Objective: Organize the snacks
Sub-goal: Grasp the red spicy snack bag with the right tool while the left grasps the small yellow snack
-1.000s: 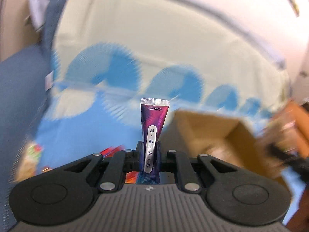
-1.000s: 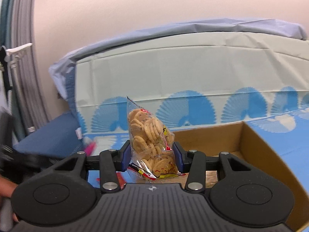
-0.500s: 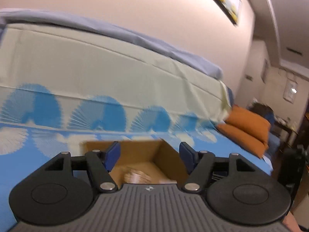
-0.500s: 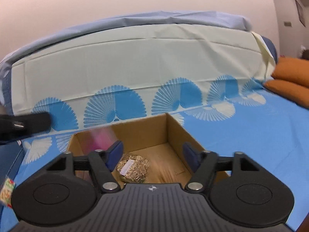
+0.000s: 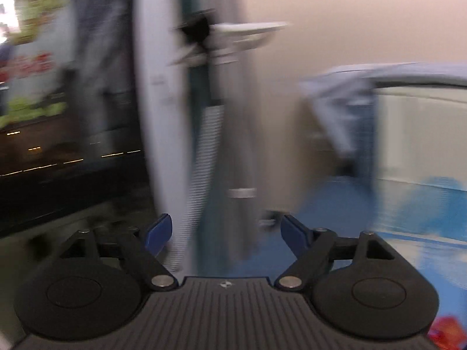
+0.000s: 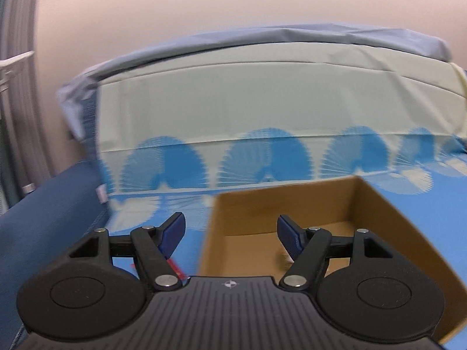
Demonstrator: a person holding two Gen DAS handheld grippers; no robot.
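Soft, even indoor light, no hard shadows or glare. Heavy sideways motion blur across the left wrist view: curtain (image 5: 204, 134) and wall (image 5: 350, 14) smeared into streaks, dim dark patch at far left with small light trails. Milder blur in the right wrist view, cardboard box (image 6: 388, 213) and bed (image 6: 262, 102) softened. Fisheye bending and dark corners at the edges; black gripper bodies sharp.

Black ribbed claw (image 5: 224, 234) bodies, round pivots, silver screws, blue pads (image 6: 174, 230)
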